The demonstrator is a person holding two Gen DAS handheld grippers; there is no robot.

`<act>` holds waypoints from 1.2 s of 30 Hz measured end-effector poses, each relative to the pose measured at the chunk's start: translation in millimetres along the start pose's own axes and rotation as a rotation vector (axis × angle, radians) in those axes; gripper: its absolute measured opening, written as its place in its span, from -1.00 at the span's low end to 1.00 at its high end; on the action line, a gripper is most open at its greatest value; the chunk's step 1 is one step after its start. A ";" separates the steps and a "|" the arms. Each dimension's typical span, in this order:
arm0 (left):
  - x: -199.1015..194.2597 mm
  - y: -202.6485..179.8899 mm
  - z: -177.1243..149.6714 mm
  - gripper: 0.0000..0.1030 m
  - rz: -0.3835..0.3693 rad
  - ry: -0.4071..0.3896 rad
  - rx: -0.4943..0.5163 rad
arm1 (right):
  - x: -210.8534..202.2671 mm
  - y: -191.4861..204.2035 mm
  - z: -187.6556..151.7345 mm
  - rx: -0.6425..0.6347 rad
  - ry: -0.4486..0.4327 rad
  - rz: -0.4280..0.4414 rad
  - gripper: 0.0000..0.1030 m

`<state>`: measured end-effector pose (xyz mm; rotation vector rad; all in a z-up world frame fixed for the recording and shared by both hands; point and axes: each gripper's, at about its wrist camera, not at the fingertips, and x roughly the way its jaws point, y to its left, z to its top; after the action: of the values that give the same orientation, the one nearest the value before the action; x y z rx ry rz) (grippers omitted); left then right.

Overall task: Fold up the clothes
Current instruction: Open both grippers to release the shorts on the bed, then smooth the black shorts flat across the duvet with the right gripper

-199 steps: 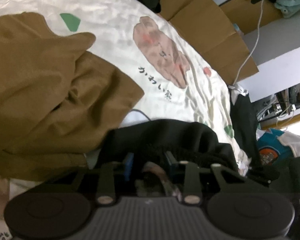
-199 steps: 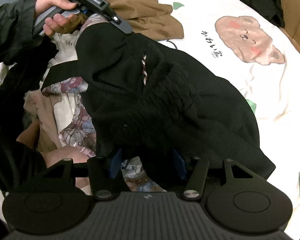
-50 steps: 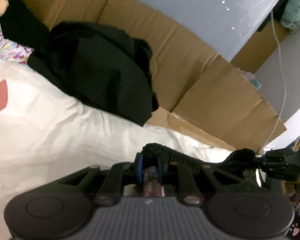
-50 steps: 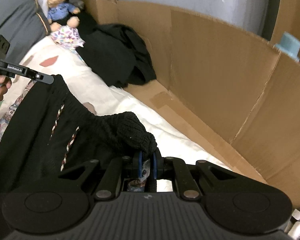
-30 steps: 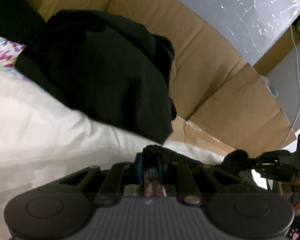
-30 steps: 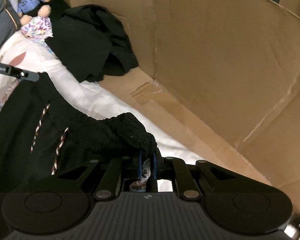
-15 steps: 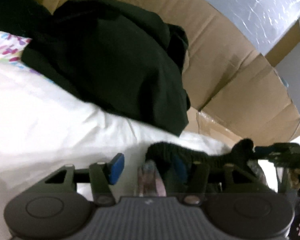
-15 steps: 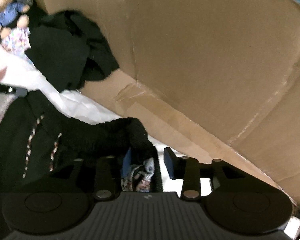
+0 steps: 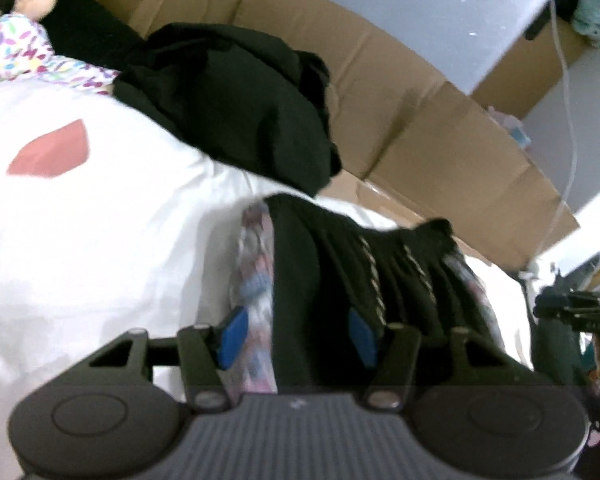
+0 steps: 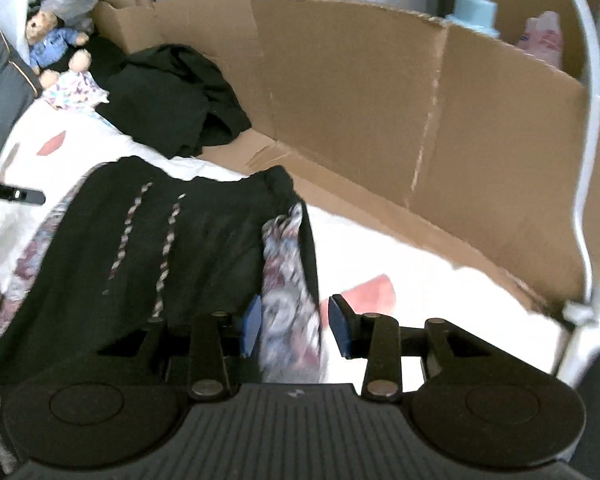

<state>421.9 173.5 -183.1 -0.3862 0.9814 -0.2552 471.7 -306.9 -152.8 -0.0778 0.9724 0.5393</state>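
Note:
A black garment (image 10: 188, 240) with a patterned lining and twisted drawstrings lies spread on the white bed sheet (image 10: 400, 264). It also shows in the left wrist view (image 9: 340, 272). My left gripper (image 9: 296, 336) is open, its blue pads either side of the garment's left edge. My right gripper (image 10: 296, 324) is open, its pads either side of the garment's right edge with the patterned lining (image 10: 288, 280) between them. Neither pad presses the cloth.
A crumpled black garment (image 9: 236, 100) lies at the far edge of the bed, also seen in the right wrist view (image 10: 168, 96). A cardboard wall (image 10: 380, 100) borders the bed. A teddy bear (image 10: 52, 40) and flowery cloth (image 10: 76, 88) sit far left.
Both grippers held the garment's waistband stretched in the air a second ago. They opened and let it go, and the garment now lies flat on the sheet. Both grippers pulled back slightly.

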 end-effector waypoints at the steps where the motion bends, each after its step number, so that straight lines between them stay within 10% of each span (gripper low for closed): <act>1: -10.5 -3.9 -7.7 0.15 0.001 0.002 0.002 | -8.8 3.6 -5.9 -0.003 -0.004 0.004 -0.19; 14: -114.8 -33.4 -117.1 0.14 0.050 0.029 0.001 | -96.1 32.5 -79.1 0.029 -0.050 0.022 -0.19; 31: -122.0 -39.8 -206.7 0.12 0.221 0.107 0.030 | -144.2 32.6 -171.1 0.097 -0.063 0.039 -0.19; 36: -122.9 -27.9 -220.9 -0.78 0.225 0.119 -0.010 | -139.9 37.8 -186.4 0.092 -0.045 0.063 -0.19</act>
<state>168.7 150.5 -188.0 -0.2693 1.1338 -0.0698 249.5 -385.9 -140.6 0.0477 0.9569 0.5514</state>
